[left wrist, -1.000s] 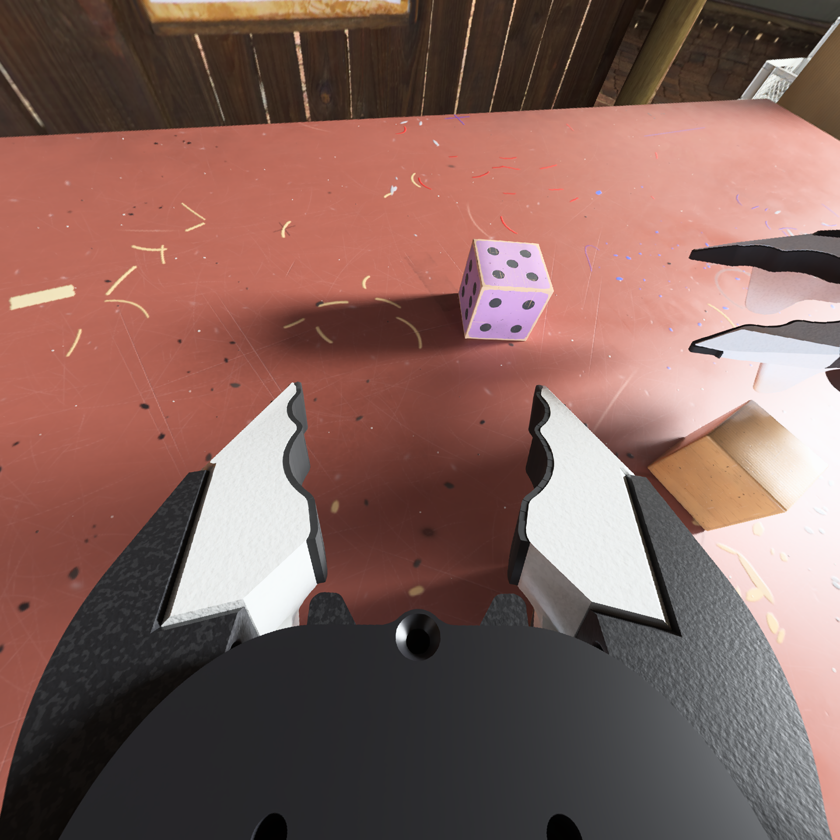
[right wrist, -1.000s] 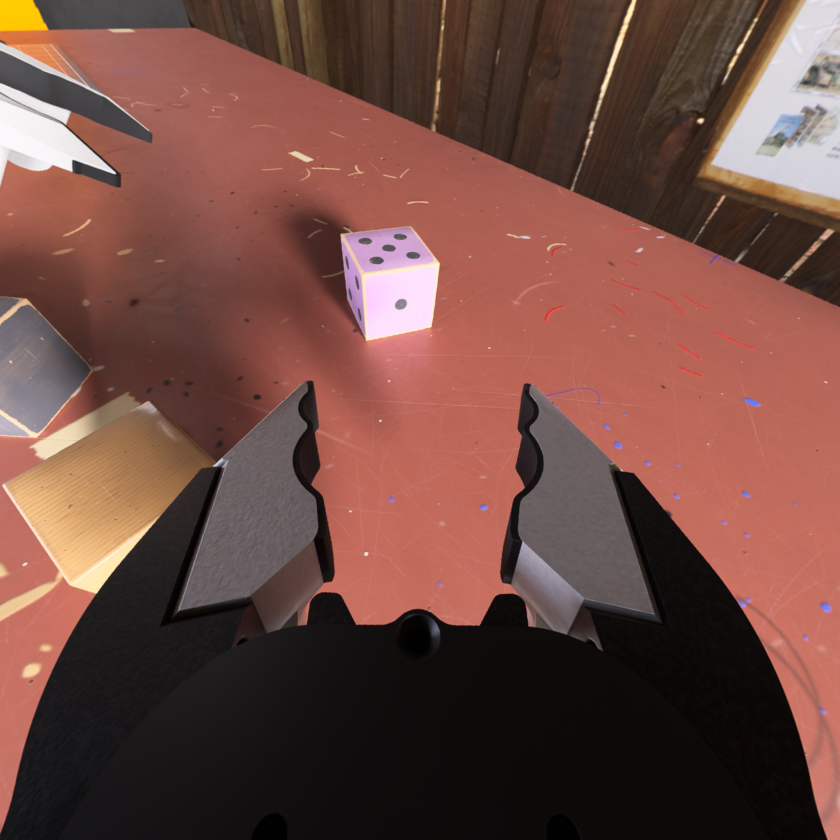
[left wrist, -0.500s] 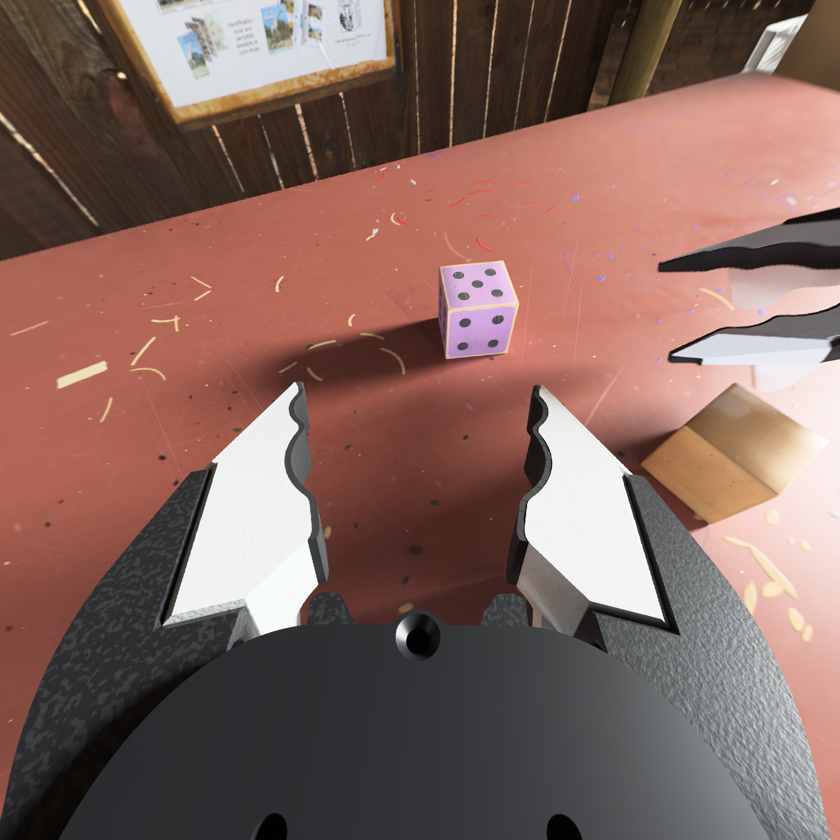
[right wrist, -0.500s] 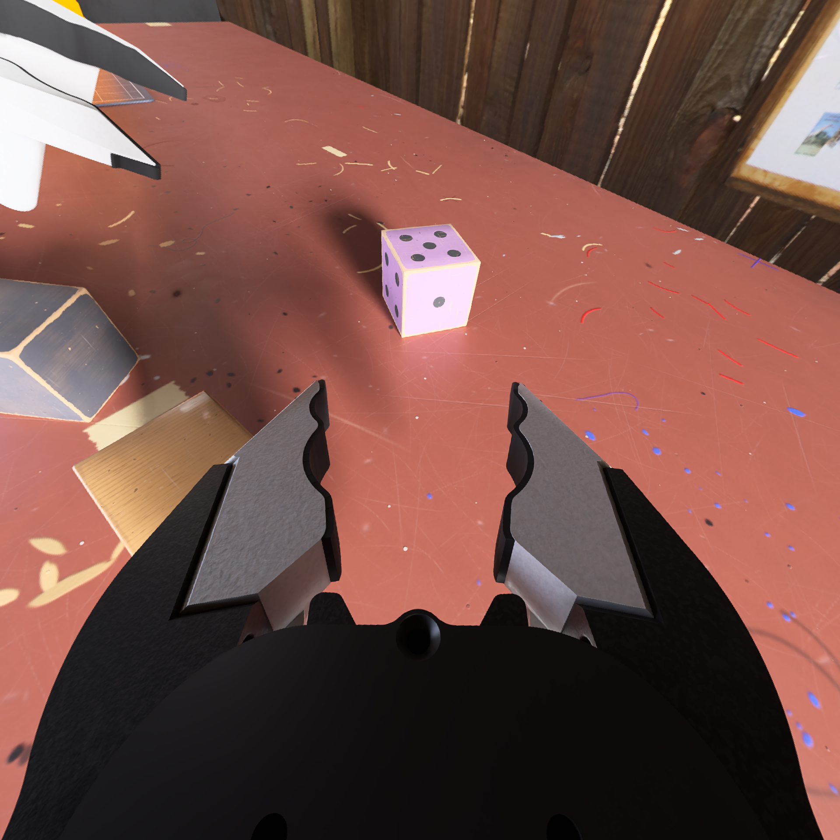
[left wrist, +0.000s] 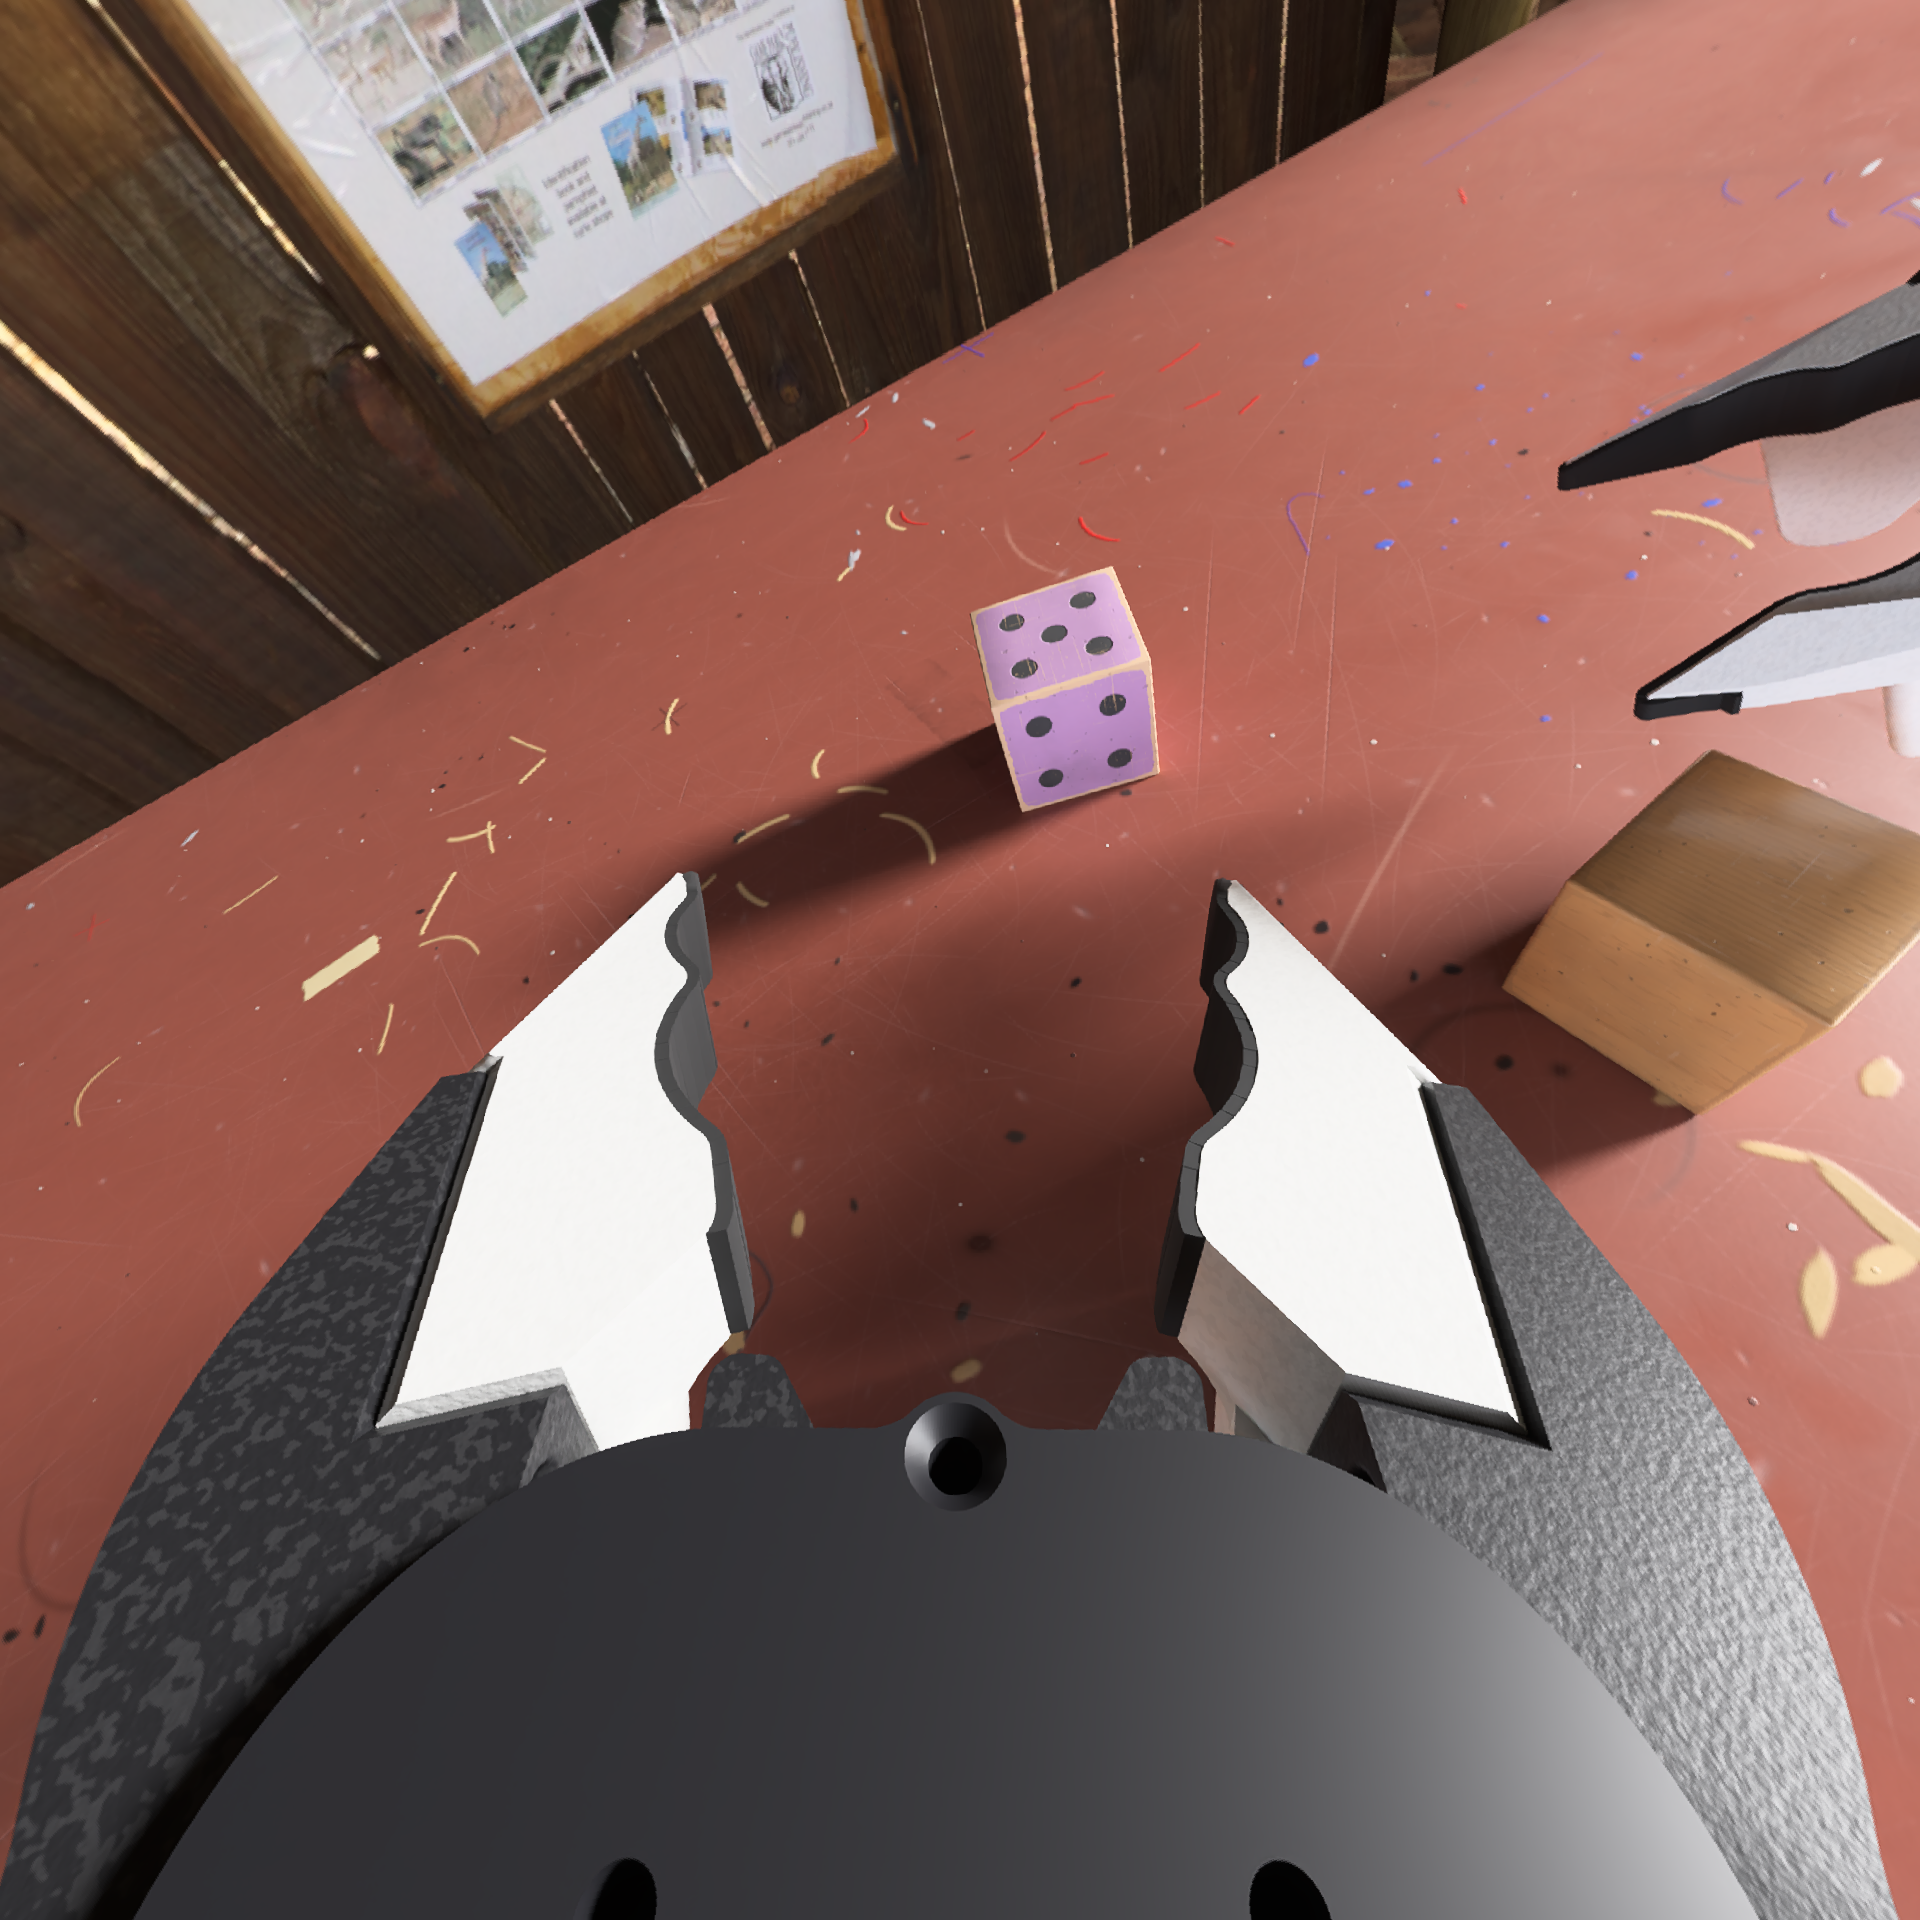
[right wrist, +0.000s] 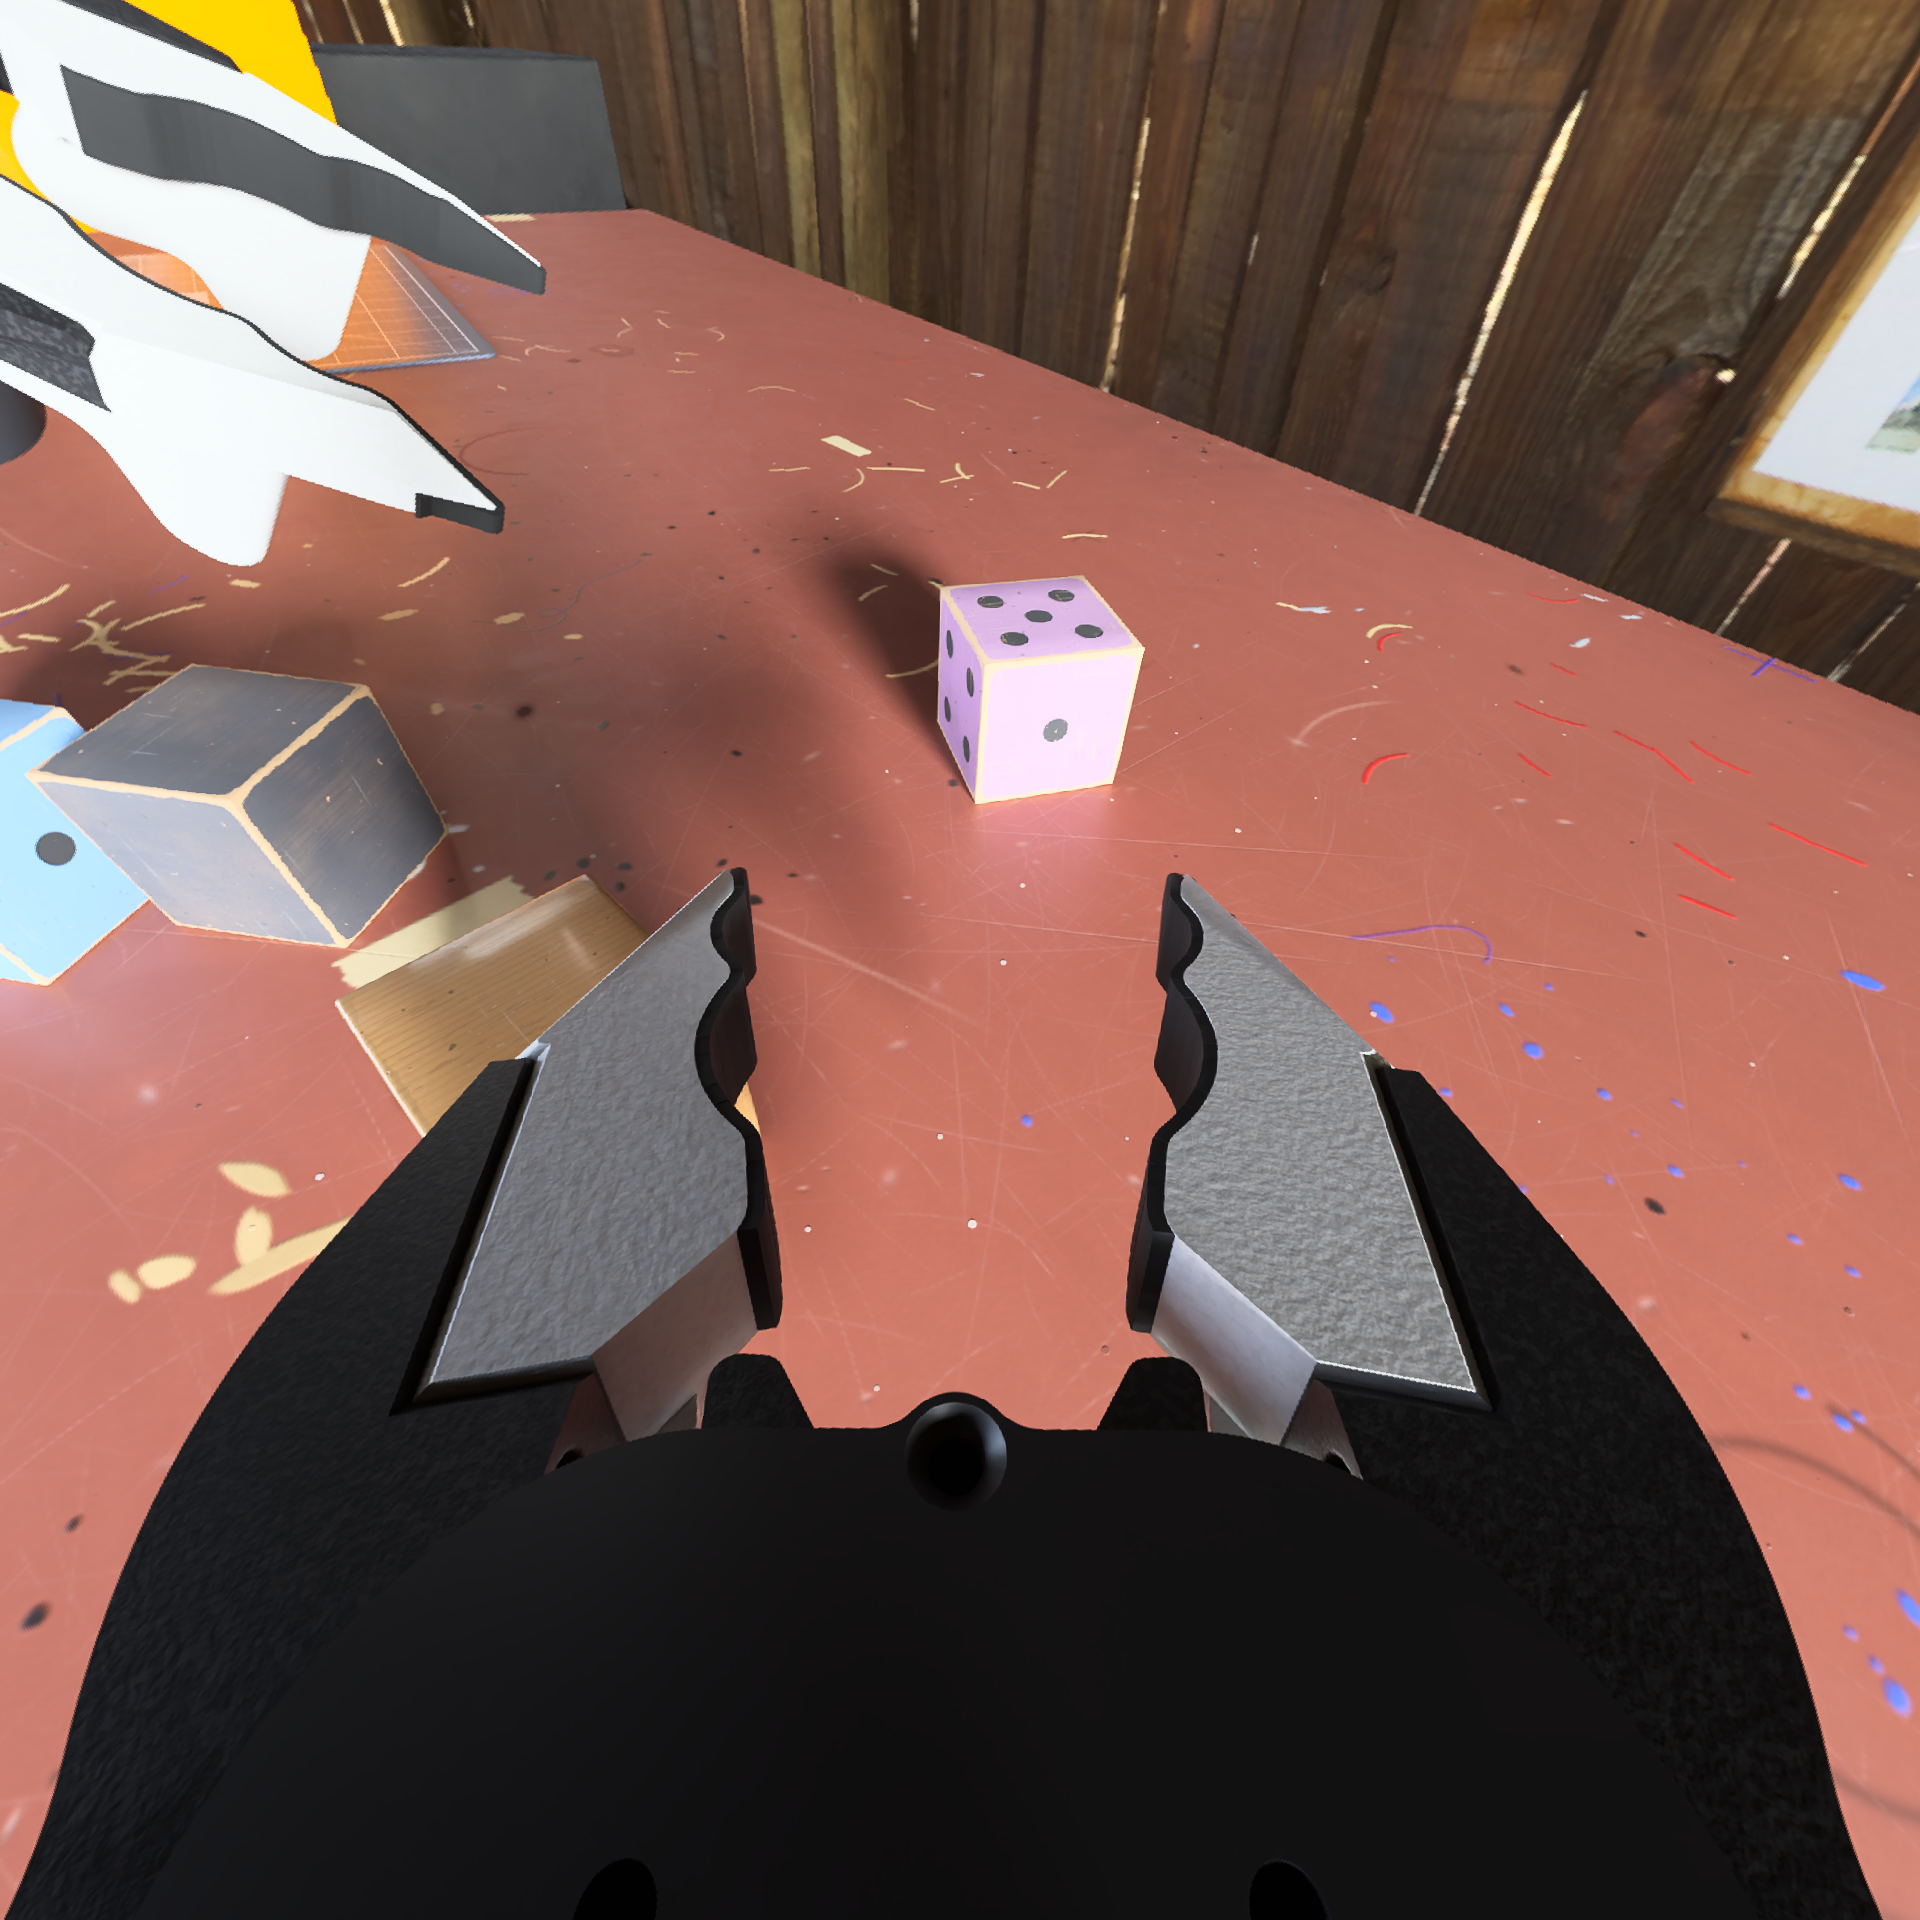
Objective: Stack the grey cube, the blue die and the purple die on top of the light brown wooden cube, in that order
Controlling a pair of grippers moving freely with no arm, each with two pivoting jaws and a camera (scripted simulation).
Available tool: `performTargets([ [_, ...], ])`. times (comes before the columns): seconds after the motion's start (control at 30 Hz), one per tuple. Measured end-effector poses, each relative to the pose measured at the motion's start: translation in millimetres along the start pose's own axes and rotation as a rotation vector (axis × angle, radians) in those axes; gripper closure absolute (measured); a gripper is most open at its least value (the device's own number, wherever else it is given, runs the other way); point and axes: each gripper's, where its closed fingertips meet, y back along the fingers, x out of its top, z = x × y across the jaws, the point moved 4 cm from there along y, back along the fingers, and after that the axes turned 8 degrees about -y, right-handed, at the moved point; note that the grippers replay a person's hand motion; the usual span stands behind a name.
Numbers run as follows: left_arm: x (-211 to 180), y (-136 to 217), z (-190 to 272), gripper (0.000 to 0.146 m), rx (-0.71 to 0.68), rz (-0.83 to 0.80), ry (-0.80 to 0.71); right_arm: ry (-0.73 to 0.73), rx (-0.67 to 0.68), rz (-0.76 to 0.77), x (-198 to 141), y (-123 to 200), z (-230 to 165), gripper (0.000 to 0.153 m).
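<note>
The purple die [left wrist: 1068,688] stands alone on the red table, ahead of my open, empty left gripper [left wrist: 956,883]; it also shows in the right wrist view [right wrist: 1034,686], ahead of my open, empty right gripper [right wrist: 956,878]. The light brown wooden cube [left wrist: 1714,925] lies to the right in the left wrist view; in the right wrist view [right wrist: 468,997] my left finger partly hides it. The grey cube [right wrist: 239,800] sits left of it, and the blue die [right wrist: 47,852] is at the left edge, cut off. Each gripper shows in the other's view, the right one [left wrist: 1600,592] and the left one [right wrist: 520,395].
The red table [left wrist: 727,1039] is strewn with coloured specks and shavings. A dark wooden plank wall [right wrist: 1247,208] with a framed poster [left wrist: 540,156] runs along its far edge. An orange mat [right wrist: 395,322] and a yellow object [right wrist: 249,42] are at far left.
Both grippers have pulled back and tilted up, so more wall and poster show. The grey cube and blue die have come into the right wrist view. No cube or die has moved.
</note>
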Motion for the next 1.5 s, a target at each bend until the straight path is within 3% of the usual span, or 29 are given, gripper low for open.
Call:
performTargets([
  [0.27,4.4,5.3,8.5,0.054,-0.060,0.027,0.042,-0.003,-0.025,0.013,1.0,2.3,0.1,0.077],
  [0.5,1.1,22.6,13.5,0.055,-0.191,0.060,0.112,-0.036,-0.051,0.018,0.1,9.1,8.9,0.078],
  [0.9,-37.8,80.4,39.6,0.060,-0.254,-0.267,0.088,-0.015,-0.093,0.022,-1.6,18.5,12.2,0.077],
  [1.17,-62.1,52.3,65.9,0.062,-0.383,-0.504,0.011,-0.018,-0.084,0.029,-0.8,24.2,9.4,0.077],
  [1.23,-64.7,45.1,74.5,0.076,-0.484,-0.560,0.019,-0.015,-0.081,0.036,0.2,25.8,8.4,0.078],
  [1.27,-63.1,42.2,74.8,0.085,-0.519,-0.562,0.028,-0.014,-0.078,0.038,0.7,26.3,7.9,0.078],
  [1.5,-27.4,29.0,68.3,0.085,-0.644,-0.479,-0.148,0.002,-0.054,0.023,0.0,22.7,4.6,0.080],
])
